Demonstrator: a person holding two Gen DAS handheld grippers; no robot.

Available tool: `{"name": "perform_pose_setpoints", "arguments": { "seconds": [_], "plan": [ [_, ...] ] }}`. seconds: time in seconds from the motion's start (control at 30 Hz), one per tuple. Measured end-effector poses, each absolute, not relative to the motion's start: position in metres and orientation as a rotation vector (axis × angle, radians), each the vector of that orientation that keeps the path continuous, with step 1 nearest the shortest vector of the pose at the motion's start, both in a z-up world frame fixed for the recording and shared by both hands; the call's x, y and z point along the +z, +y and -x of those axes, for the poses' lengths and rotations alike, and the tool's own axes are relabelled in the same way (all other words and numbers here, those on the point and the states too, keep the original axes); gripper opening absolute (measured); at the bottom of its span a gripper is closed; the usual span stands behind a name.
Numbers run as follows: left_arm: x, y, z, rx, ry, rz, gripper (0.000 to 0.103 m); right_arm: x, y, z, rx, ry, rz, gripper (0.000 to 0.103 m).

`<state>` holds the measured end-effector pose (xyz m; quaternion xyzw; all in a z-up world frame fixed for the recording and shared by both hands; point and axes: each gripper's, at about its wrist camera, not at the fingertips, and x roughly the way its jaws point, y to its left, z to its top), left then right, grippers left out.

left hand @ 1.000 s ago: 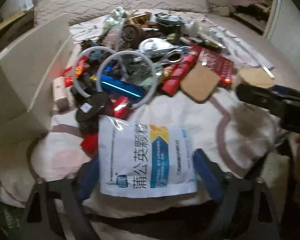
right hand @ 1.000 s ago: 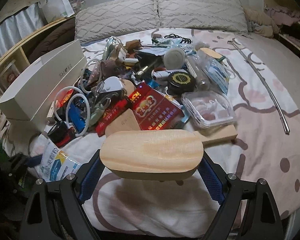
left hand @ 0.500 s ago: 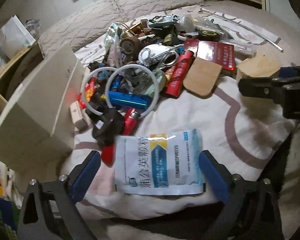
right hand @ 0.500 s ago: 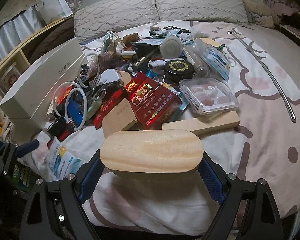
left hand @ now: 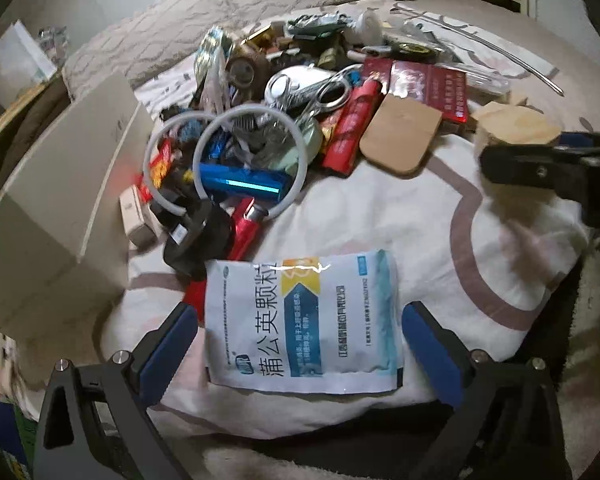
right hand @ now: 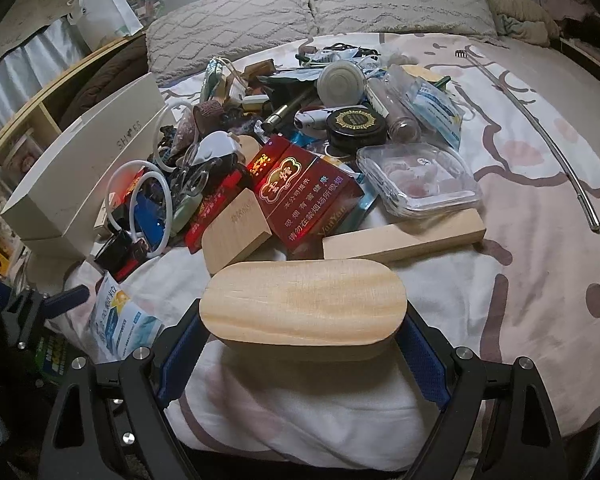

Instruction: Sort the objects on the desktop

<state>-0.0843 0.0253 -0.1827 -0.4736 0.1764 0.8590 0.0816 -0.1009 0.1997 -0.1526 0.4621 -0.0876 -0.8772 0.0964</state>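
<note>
A white and blue medicine sachet (left hand: 300, 320) lies flat on the bedspread near its front edge. My left gripper (left hand: 300, 332) is open around it, its blue pads (left hand: 172, 344) standing just off the sachet's two sides. My right gripper (right hand: 303, 316) is shut on an oval wooden block (right hand: 304, 308) and holds it above the bedspread. In the left wrist view that block (left hand: 516, 124) and its black fingers (left hand: 540, 164) show at the right. The sachet (right hand: 120, 320) shows at the lower left in the right wrist view.
A heap of small items covers the bed: white hoops (left hand: 252, 160), a blue tube (left hand: 244, 182), red cartons (right hand: 300, 196), a clear box (right hand: 416, 176), wooden blocks (right hand: 400, 236), a black tin (right hand: 356, 126). A white shoebox (right hand: 84, 168) stands left. A metal rod (right hand: 540, 136) lies right.
My left gripper's jaws have spread wider off the sachet's sides, and the sachet now rests on the bedspread. The left wrist view has tilted. The right gripper still holds the wooden block.
</note>
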Motion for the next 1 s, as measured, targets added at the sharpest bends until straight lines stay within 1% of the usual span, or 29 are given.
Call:
{"name": "perform_pose_setpoints", "arguments": {
  "seconds": [0.27,0.43,0.5,0.8,1.0],
  "plan": [
    [-0.182,0.002,0.091,2.516,0.246,1.49,0.103,-0.154,0.198,0.101,-2.593,-0.248,-1.373,0.09],
    [-0.18,-0.006,0.095,2.483,0.122,1.474,0.103,-0.155,0.195,0.101,-2.59,-0.236,-1.38,0.09],
    [-0.182,-0.006,0.095,2.479,0.12,1.478,0.103,-0.156,0.194,0.102,-2.589,-0.228,-1.383,0.09],
    [-0.188,0.003,0.093,2.497,0.215,1.463,0.102,-0.157,0.191,0.103,-2.586,-0.203,-1.392,0.09],
    [-0.186,0.004,0.091,2.502,0.228,1.446,0.095,-0.157,0.188,0.102,-2.585,-0.188,-1.392,0.09]
  ]
}}
